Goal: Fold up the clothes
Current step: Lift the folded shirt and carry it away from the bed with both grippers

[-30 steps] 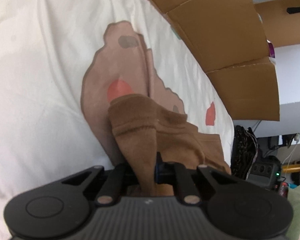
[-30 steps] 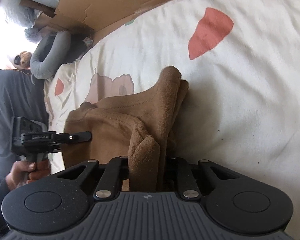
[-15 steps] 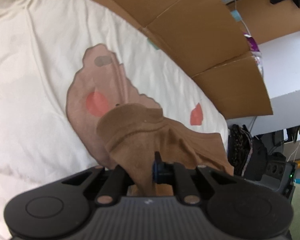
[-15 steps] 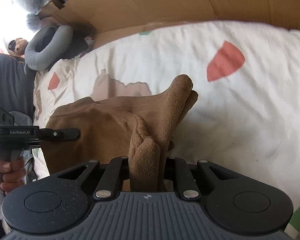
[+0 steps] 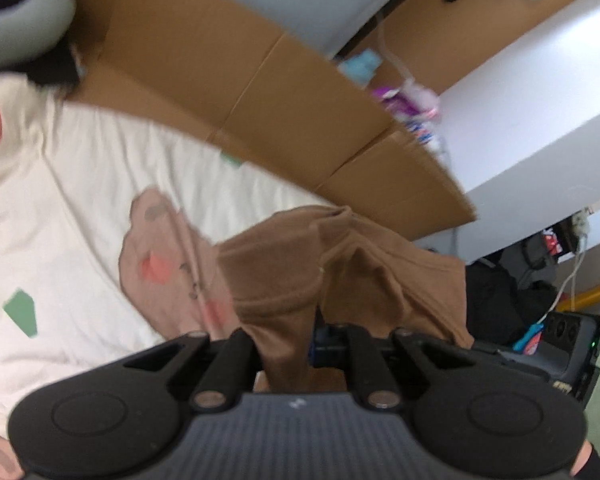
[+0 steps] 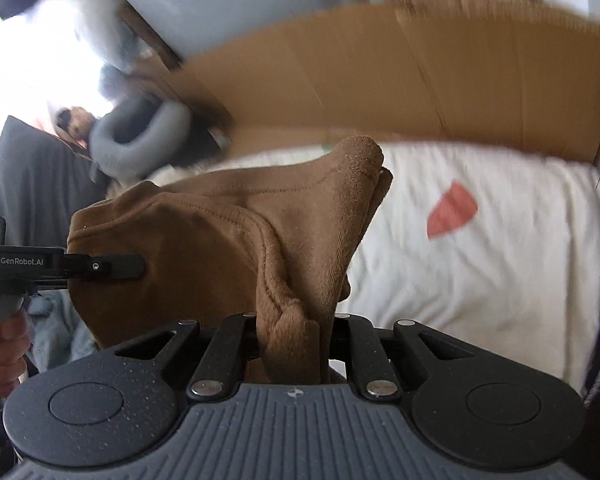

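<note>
Left claw (image 6: 140,267) marked "GenRobot.AI", right claw (image 6: 290,344), both clamped on brown garment (image 6: 220,240)

Brown fleece garment (image 6: 204,240), bunched and creased, held above the bed; hemmed edges gathered into two pinched folds, with cloth sagging between them.

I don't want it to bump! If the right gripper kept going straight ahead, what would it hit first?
Probably the brown garment bunched in the right gripper, then likely the cardboard beyond the bed; depth is unclear.
</note>
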